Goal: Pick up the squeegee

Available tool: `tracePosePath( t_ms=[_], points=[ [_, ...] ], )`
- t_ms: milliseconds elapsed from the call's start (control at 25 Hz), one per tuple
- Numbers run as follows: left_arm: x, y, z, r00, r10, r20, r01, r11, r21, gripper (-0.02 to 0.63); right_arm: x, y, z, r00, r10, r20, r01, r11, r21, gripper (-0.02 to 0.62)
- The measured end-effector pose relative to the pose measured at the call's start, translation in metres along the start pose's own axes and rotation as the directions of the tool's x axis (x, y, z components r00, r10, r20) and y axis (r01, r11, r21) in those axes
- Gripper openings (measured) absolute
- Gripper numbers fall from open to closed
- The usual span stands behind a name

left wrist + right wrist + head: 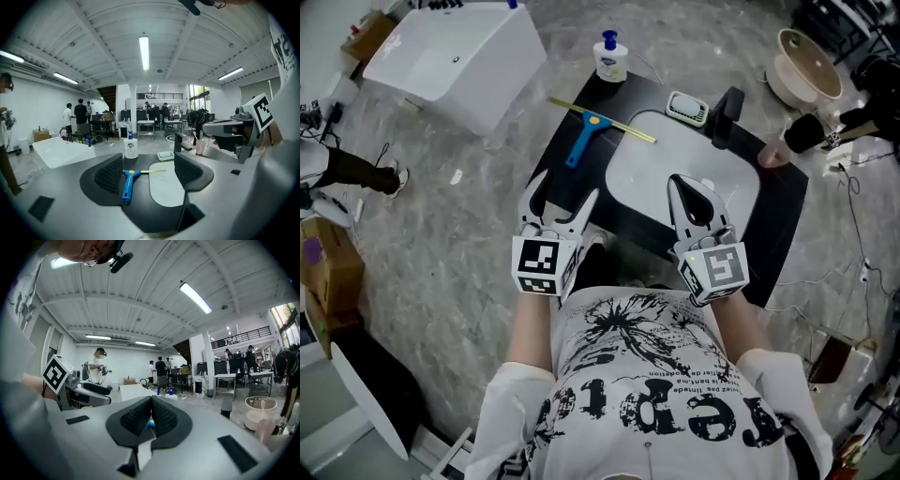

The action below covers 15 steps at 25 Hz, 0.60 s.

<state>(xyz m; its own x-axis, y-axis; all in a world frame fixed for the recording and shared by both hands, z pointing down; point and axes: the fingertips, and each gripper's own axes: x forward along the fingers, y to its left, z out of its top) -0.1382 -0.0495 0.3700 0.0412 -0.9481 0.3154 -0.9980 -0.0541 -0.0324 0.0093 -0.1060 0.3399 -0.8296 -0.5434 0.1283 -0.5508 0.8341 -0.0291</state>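
Note:
The squeegee [586,131], with a blue handle and a thin yellow blade, lies flat on the black counter [784,225] at its far left, beside the white sink basin [656,164]. My left gripper [565,192] hovers open just short of the handle's near end, with nothing between its fingers. In the left gripper view the squeegee [127,183] shows ahead between the open left gripper's [147,173] jaws. My right gripper [682,183] is shut and empty over the basin's near side. In the right gripper view the right gripper's [151,412] pads meet.
A soap bottle [610,58] stands at the counter's far edge. A soap dish [686,109] and a black faucet [727,114] sit behind the basin, a pink cup [773,155] to the right. A white tub [459,56] lies on the floor at the far left.

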Motion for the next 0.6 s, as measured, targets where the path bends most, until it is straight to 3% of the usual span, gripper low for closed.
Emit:
tracePosePath(
  t_ms=[280,600],
  points=[
    [0.116,0.062,-0.042,0.977,-0.155,-0.144,0.149,0.988,-0.049,0.341,0.089,-0.031,-0.025,0.988,-0.137,-0.064,0.140,0.990,0.035,0.015],
    [0.225,0.103,-0.113,0.904,-0.266,-0.336,0.251,0.964,-0.087,0.341,0.170,-0.054,-0.074,0.961,-0.233,-0.152,0.246,0.966,0.075,0.015]
  ],
)
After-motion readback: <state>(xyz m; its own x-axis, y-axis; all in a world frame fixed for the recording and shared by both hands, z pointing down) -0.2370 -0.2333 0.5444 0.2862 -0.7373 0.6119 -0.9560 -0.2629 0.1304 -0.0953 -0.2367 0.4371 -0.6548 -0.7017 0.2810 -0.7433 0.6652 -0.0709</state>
